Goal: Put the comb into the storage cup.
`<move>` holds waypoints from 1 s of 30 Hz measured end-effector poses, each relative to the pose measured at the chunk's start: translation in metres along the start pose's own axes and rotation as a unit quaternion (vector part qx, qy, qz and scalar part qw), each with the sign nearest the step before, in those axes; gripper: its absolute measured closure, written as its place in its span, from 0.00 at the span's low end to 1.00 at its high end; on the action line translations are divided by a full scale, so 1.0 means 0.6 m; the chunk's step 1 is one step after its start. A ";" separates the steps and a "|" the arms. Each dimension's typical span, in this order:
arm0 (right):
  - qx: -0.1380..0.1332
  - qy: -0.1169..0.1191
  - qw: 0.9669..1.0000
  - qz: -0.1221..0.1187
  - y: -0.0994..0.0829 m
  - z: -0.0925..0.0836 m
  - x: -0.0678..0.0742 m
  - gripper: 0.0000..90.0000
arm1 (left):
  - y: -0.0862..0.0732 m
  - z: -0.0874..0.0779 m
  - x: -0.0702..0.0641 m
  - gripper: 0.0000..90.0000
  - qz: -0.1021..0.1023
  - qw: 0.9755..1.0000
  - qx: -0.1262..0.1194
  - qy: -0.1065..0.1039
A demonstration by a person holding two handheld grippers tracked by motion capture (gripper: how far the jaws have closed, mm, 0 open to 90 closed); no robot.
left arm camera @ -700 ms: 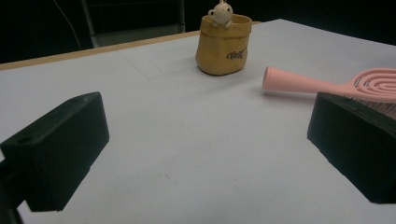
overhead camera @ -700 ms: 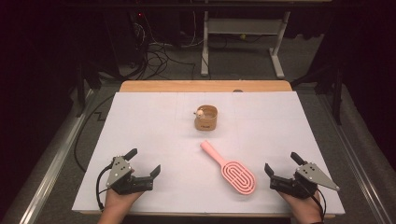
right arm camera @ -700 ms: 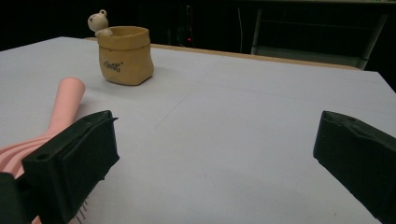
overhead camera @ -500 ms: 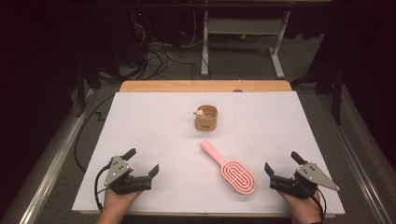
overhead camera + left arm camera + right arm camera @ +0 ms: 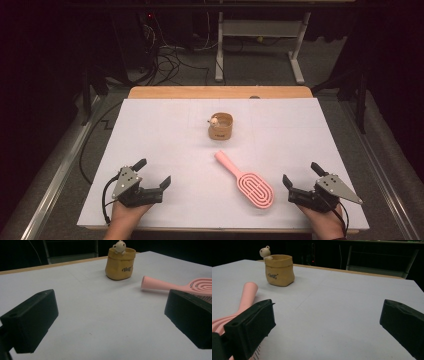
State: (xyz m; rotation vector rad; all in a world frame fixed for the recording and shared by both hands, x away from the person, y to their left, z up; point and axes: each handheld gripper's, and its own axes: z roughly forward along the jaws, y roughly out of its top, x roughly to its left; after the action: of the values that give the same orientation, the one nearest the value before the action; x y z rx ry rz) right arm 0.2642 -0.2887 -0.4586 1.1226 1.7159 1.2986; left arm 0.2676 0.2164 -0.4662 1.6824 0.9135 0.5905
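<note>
Near the front edge of the white table (image 5: 165,135), two hand-held grippers rest well apart, each with jaws spread wide and nothing between them. Left gripper (image 5: 154,173) sits to the left of the pink hairbrush (image 5: 246,180); right gripper (image 5: 303,178) sits just to the right of its paddle head. Bare tabletop lies around the brush on all sides. Beyond the brush handle (toward the wooden far edge) stands a small tan pot (image 5: 220,126) with a bear figure on its rim; its dark lettering is too small to read.
</note>
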 end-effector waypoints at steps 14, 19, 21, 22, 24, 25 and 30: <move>0.022 -0.003 1.000 -0.013 0.005 0.001 0.005 0.00 | 0.002 -0.004 0.001 0.00 -0.003 1.000 -0.004 0.004; 0.033 0.001 0.999 -0.017 0.006 0.002 0.007 0.00 | 0.002 -0.003 0.001 0.00 0.000 1.000 0.000 0.004; 0.041 0.000 0.999 -0.019 0.007 0.003 0.008 0.00 | 0.002 -0.003 0.000 0.00 0.003 1.000 0.000 0.004; 0.046 0.000 0.999 -0.022 0.007 0.004 0.008 0.00 | 0.002 -0.003 -0.001 0.00 0.003 1.000 -0.002 0.004; 0.055 -0.001 0.998 -0.026 0.007 0.005 0.010 0.01 | 0.003 -0.004 -0.001 0.00 0.004 1.000 -0.003 0.004; 0.059 -0.001 0.998 -0.028 0.007 0.006 0.010 0.01 | 0.003 -0.004 0.000 0.00 0.004 1.000 -0.003 0.005; 0.081 0.000 0.996 -0.030 0.007 0.009 0.011 0.01 | 0.003 -0.004 0.000 0.00 0.001 1.000 -0.005 0.004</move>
State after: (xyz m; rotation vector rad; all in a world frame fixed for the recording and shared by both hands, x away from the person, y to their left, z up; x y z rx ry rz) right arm 0.2675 -0.2801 -0.4564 1.1519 1.8666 1.1388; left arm 0.2663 0.2178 -0.4639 1.6736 0.9123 0.6028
